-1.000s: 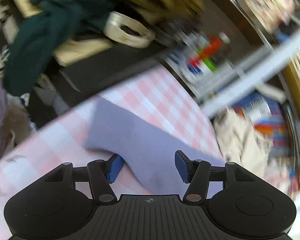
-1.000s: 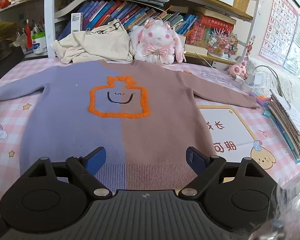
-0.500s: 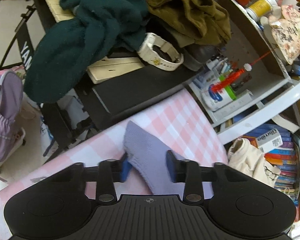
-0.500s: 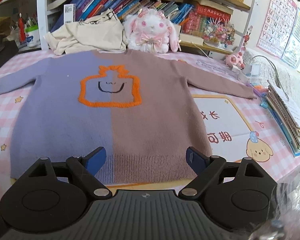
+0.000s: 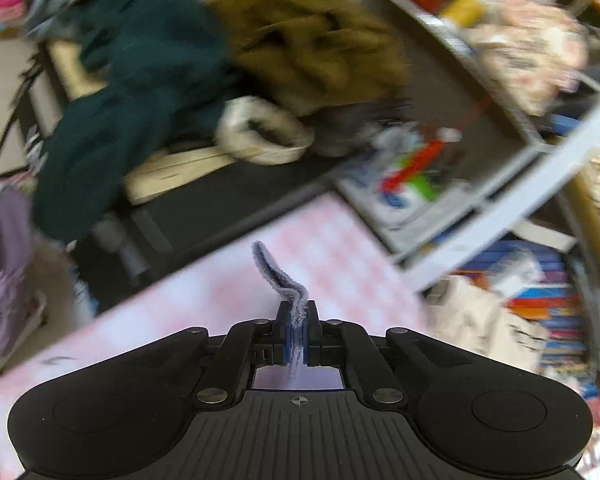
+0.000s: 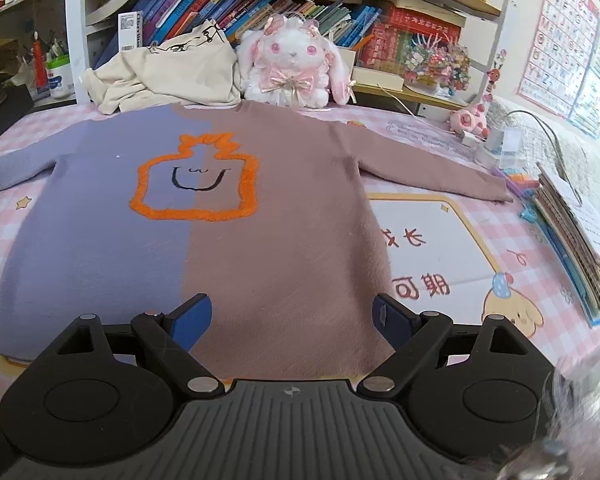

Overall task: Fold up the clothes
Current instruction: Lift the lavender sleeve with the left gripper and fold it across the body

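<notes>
A sweater (image 6: 220,248), lilac on its left half and mauve-brown on its right, with an orange bottle outline, lies flat and face up on the pink checked table cover (image 6: 452,248). Its sleeves are spread out to both sides. My left gripper (image 5: 298,320) is shut on the lilac sleeve cuff (image 5: 276,276), which stands up between the blue pads, lifted off the cover. My right gripper (image 6: 292,318) is open and empty, hovering over the sweater's bottom hem near its middle.
A cream garment (image 6: 164,72) and a white plush rabbit (image 6: 296,64) sit behind the sweater below the bookshelf. A stack of books (image 6: 576,232) lies at the right. Dark green (image 5: 132,92) and olive clothes (image 5: 312,44) are piled beyond the table's left edge.
My left gripper has closed on the lilac sleeve cuff and lifted it off the cover. My right gripper has moved slightly forward over the hem and stays open.
</notes>
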`<state>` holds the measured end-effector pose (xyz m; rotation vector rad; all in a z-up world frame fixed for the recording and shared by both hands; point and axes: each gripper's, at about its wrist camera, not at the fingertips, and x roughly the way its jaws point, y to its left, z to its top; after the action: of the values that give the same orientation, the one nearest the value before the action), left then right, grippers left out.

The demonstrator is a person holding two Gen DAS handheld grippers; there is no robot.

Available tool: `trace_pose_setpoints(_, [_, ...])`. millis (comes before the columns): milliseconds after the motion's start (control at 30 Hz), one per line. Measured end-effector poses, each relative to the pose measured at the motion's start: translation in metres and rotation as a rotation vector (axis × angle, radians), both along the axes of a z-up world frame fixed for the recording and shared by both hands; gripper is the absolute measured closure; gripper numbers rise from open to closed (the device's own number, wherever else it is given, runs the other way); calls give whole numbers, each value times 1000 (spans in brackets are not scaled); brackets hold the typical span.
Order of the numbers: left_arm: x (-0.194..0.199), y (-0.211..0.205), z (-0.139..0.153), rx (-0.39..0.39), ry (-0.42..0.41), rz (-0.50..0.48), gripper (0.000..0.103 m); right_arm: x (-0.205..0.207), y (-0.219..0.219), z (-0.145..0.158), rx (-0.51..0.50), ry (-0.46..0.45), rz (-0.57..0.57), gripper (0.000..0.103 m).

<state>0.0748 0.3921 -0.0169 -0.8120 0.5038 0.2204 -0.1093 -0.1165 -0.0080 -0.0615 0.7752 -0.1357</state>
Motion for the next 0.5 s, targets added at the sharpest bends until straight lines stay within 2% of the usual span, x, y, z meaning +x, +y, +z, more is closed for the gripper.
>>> trace_pose_setpoints(133, [10,-49,43,17,-105,-70,100,15,-22,-4,11,21,77,15])
trace_pose_setpoints(233, [22,-91,69,17,-148,-120,100,30,-37,-4,33,51,167,15])
trace_pose_setpoints(367, [46,-153,95,30,-163,-187,100,46,-54,-6,32,73,282,14])
trace_pose_setpoints(500, [65,-210,105,68,-157,-228,100,56,-74,-9,61,87,375,10])
